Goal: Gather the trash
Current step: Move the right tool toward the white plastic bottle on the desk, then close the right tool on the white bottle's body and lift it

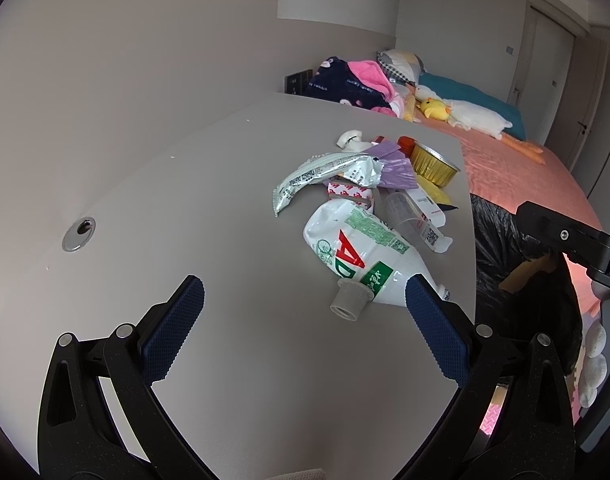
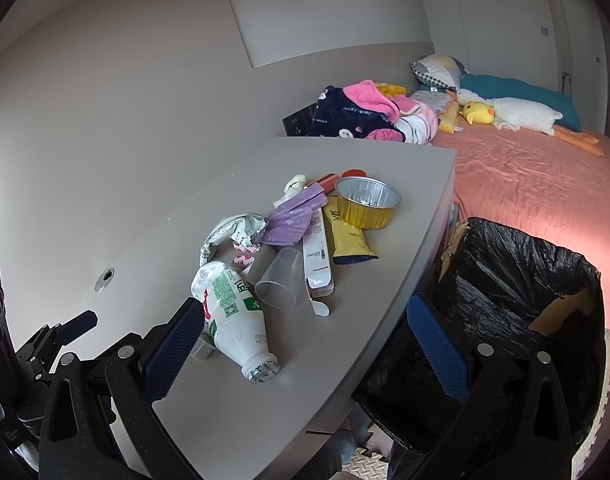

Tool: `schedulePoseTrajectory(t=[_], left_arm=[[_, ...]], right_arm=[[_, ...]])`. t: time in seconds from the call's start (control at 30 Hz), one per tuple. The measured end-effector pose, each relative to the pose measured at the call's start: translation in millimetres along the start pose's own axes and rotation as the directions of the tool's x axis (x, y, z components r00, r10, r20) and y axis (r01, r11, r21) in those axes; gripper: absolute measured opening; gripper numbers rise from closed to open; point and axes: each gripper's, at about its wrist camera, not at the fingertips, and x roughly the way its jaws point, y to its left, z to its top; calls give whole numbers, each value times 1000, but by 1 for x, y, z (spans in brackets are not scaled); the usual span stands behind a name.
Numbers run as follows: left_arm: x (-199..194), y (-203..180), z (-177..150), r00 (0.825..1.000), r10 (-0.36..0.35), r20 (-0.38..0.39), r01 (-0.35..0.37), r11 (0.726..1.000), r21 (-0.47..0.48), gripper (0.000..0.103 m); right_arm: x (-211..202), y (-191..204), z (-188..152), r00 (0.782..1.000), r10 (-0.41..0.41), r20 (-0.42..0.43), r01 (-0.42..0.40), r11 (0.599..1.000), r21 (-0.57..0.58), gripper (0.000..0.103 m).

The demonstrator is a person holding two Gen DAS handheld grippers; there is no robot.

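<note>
Both grippers, left [image 1: 305,300] and right [image 2: 305,324], gape wide and empty, the white bottle [image 1: 355,256] lying just beyond their fingertips on the table [image 1: 185,200].

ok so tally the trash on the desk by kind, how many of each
Bottles: 1, white plastic bottle
Cups: 2, clear plastic cup and gold foil cup
Wrappers and packets: 4, silver-green wrapper, purple wrapper, yellow packet, red-and-white packet
Boxes: 1, long white box
Total: 8 that I can tell apart; a few small bits behind the pile are too hidden to count.
</note>
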Motion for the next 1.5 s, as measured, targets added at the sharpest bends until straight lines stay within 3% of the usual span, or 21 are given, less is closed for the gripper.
schedulePoseTrajectory(t=[1.1, 1.4, 1.5], left_arm=[[4, -5, -6, 1000, -24, 3, 24, 999, 27, 97], [25, -9, -13, 999, -29, -36, 31, 997, 64, 97], [34, -8, -14, 998, -24, -56, 28, 997, 66, 90]], right_arm=[[5, -3, -4, 1000, 1, -19, -1, 1000, -3, 101], [20, -9, -8, 998, 54, -39, -53, 998, 21, 101], [25, -8, -7, 997, 68, -45, -67, 998, 17, 101]])
